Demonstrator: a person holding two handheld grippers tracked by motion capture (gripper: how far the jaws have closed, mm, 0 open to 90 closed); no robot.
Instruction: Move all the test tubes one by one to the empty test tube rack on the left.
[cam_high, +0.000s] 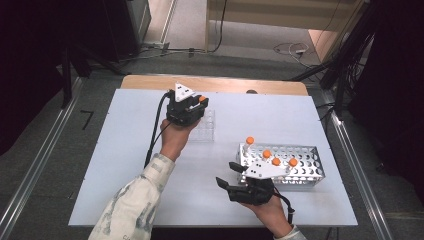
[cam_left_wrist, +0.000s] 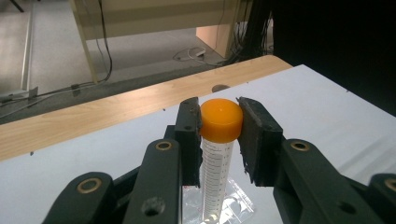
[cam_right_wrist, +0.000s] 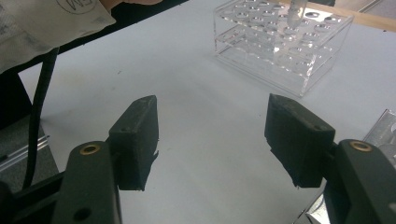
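Note:
My left gripper (cam_high: 199, 103) is shut on the orange cap (cam_left_wrist: 221, 120) of a clear graduated tube (cam_left_wrist: 215, 177). The tube stands upright with its lower end in the clear plastic rack (cam_high: 206, 127) at the table's middle back. The same clear plastic rack (cam_right_wrist: 280, 44) appears ahead of the right gripper, with the tube's tip (cam_right_wrist: 295, 14) in it. My right gripper (cam_high: 226, 174) hovers open over the white table, just left of a metal rack (cam_high: 305, 172). That metal rack holds several orange-capped tubes (cam_high: 266, 154). Nothing lies between the right gripper's (cam_right_wrist: 212, 140) jaws.
A white board (cam_high: 125, 165) covers the table, with a wooden strip (cam_high: 215, 82) along its far edge. A black cable (cam_high: 154, 135) trails from the left gripper along the sleeve. Beyond the table are a floor with cables and dark stands.

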